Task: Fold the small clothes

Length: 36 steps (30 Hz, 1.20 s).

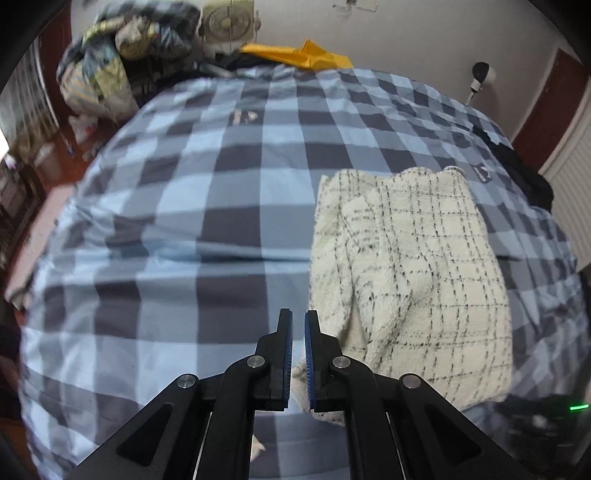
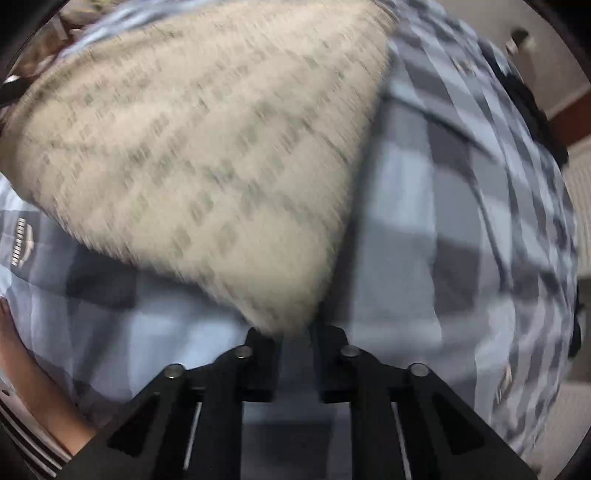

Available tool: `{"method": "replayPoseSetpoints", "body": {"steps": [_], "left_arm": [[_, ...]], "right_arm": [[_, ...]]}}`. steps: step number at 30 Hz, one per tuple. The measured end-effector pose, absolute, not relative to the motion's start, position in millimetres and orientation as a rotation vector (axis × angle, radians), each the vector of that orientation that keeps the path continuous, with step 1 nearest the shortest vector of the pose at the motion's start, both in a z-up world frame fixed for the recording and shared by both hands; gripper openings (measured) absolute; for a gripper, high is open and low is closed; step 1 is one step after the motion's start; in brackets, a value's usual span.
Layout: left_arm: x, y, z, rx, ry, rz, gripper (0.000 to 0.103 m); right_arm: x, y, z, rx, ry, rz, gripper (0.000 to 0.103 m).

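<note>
A cream tweed garment (image 1: 417, 266) with thin black check lines lies partly folded on the blue checked bedspread (image 1: 207, 206). My left gripper (image 1: 298, 323) hovers over the garment's left edge with its jaws nearly together and nothing between them. In the right wrist view the same garment (image 2: 207, 147) is blurred, and its near corner runs down between the fingers of my right gripper (image 2: 293, 330), which is shut on it. The fingertips are hidden by the cloth.
A pile of clothes (image 1: 122, 48), a fan (image 1: 229, 22) and a yellow cloth (image 1: 306, 55) sit at the far end of the bed. Dark clothing (image 1: 524, 173) lies at the right edge. A person's arm (image 2: 33, 391) shows at lower left.
</note>
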<state>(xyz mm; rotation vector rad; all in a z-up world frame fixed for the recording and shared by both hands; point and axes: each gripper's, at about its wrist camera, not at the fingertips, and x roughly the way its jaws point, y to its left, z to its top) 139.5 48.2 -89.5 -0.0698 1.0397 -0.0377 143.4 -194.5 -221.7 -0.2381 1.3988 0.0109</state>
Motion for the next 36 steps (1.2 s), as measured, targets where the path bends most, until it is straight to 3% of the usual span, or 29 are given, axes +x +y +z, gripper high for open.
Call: {"method": "replayPoseSetpoints", "body": {"steps": [2,3,5,6,7,12,16,20,27,29,30,31,32,36], "left_arm": [[137,38,-82,-0.021,0.997,-0.044,0.005],[136,31,-78,-0.006,0.977,-0.066,0.005],[138,17,-74,-0.019,0.952,-0.147,0.005],[141,10,-75,-0.036,0.947,-0.199,0.005],[146,-2,-79,-0.054,0.957,-0.273,0.005],[175,-31,-124,-0.076,1.087,-0.399,0.005],[198,-4,-154,-0.218,1.156,-0.408,0.004],[205,43,-141,-0.285,1.192,-0.174,0.005],[194,112,-110,-0.418,1.166,-0.046,0.006],[190,106,-107,-0.470,1.158,-0.118,0.018],[191,100,-107,-0.461,1.155,-0.134,0.047],[190,92,-106,-0.423,1.144,-0.144,0.092],[191,85,-104,-0.395,1.127,-0.152,0.103],[200,56,-108,-0.280,1.170,-0.212,0.103]], "right_arm": [[133,-207,-186,-0.122,1.313,0.090,0.010],[130,-213,-172,-0.070,1.259,0.116,0.016],[128,-227,-141,0.028,1.120,0.129,0.049],[131,-227,-135,0.040,1.079,0.128,0.077],[136,-225,-129,0.041,1.037,0.139,0.084],[177,-189,-143,-0.051,1.026,0.229,0.084],[199,-170,-175,-0.137,1.110,0.229,0.084],[205,-193,-191,-0.119,1.182,0.193,0.084],[192,-273,-141,0.134,1.136,0.033,0.086],[186,-290,-134,0.198,1.140,0.049,0.086],[183,-297,-133,0.238,1.150,0.066,0.086],[181,-305,-134,0.280,1.167,0.077,0.086],[181,-311,-136,0.314,1.184,0.075,0.086],[191,-317,-151,0.424,1.229,0.089,0.086]]}}
